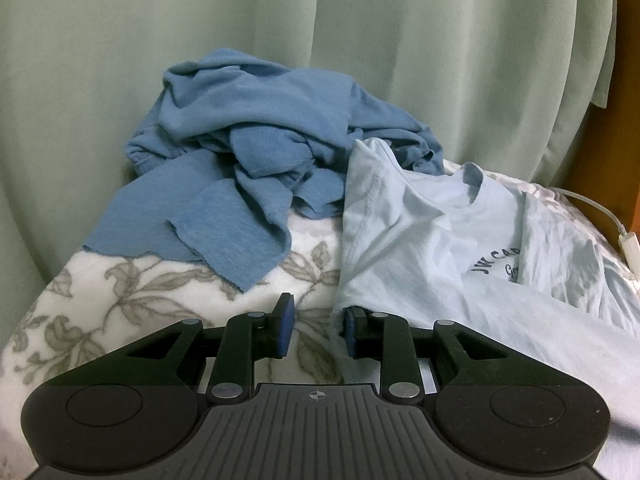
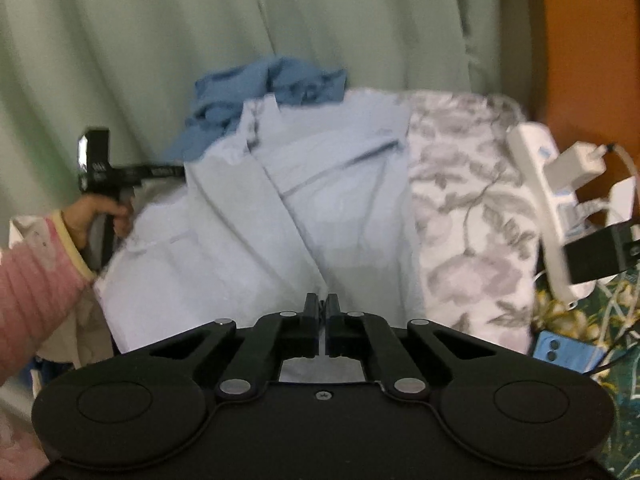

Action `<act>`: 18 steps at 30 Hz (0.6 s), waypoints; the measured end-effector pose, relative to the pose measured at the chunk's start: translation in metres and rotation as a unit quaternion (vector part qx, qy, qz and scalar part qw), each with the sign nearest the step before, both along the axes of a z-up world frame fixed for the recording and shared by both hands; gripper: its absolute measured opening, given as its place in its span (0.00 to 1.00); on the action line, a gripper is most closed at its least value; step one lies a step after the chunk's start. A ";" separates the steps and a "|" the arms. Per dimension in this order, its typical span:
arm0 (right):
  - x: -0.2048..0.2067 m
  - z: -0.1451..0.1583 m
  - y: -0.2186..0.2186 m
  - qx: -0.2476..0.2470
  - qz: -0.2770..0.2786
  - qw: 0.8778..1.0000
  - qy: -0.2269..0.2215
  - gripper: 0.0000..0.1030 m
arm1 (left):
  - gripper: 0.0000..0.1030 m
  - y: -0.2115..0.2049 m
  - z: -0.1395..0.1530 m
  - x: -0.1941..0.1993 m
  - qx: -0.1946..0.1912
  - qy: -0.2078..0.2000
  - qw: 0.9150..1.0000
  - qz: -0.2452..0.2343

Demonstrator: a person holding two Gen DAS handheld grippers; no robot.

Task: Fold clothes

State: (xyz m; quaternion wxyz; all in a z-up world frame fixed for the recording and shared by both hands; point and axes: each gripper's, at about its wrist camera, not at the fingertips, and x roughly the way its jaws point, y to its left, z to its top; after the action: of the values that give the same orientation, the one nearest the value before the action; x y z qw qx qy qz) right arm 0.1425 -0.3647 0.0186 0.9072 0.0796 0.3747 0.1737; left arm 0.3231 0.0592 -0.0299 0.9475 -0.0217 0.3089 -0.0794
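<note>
A pale blue T-shirt (image 1: 460, 256) with dark lettering on its chest lies spread and creased on a white blanket with a grey floral print (image 1: 132, 292). In the right wrist view its folds run toward the camera. Behind it, touching its upper edge, a darker blue garment (image 1: 256, 140) sits in a crumpled heap against a pale green curtain (image 1: 360, 32).

The right gripper (image 2: 324, 306) has its fingers drawn together on a fold of the T-shirt at its near edge, and a sliver of pale cloth shows between them. The left gripper (image 1: 318, 322) has its fingers apart: its blue pads stand either side of bare blanket, and the right-hand pad (image 1: 352, 326) sits at the corner of the T-shirt's hem, where the cloth laps against it. In the right wrist view, a hand (image 2: 102, 216) in a pink sleeve grips the left gripper's handle.

To the right of the blanket lie a white power strip (image 2: 536, 184) with plugged-in adapters and a blue phone (image 2: 560, 354).
</note>
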 end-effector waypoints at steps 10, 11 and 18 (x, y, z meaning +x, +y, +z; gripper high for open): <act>-0.029 0.006 -0.013 -0.019 -0.031 0.999 -0.010 0.00 | 0.29 0.004 0.000 0.000 -0.005 -0.001 1.000 0.015; -0.029 0.000 -0.017 -0.009 -0.036 0.999 0.001 0.00 | 0.29 0.003 0.000 -0.001 -0.005 -0.002 1.000 0.015; -0.026 -0.012 -0.022 -0.012 -0.044 0.999 0.012 0.01 | 0.27 0.004 0.005 -0.008 -0.006 -0.006 1.000 0.008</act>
State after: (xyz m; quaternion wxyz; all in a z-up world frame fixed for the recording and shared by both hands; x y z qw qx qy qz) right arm 0.1166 -0.3863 0.0063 0.9104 0.0873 0.3837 0.1279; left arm 0.3149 0.0634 -0.0250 0.9498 -0.0294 0.3025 -0.0742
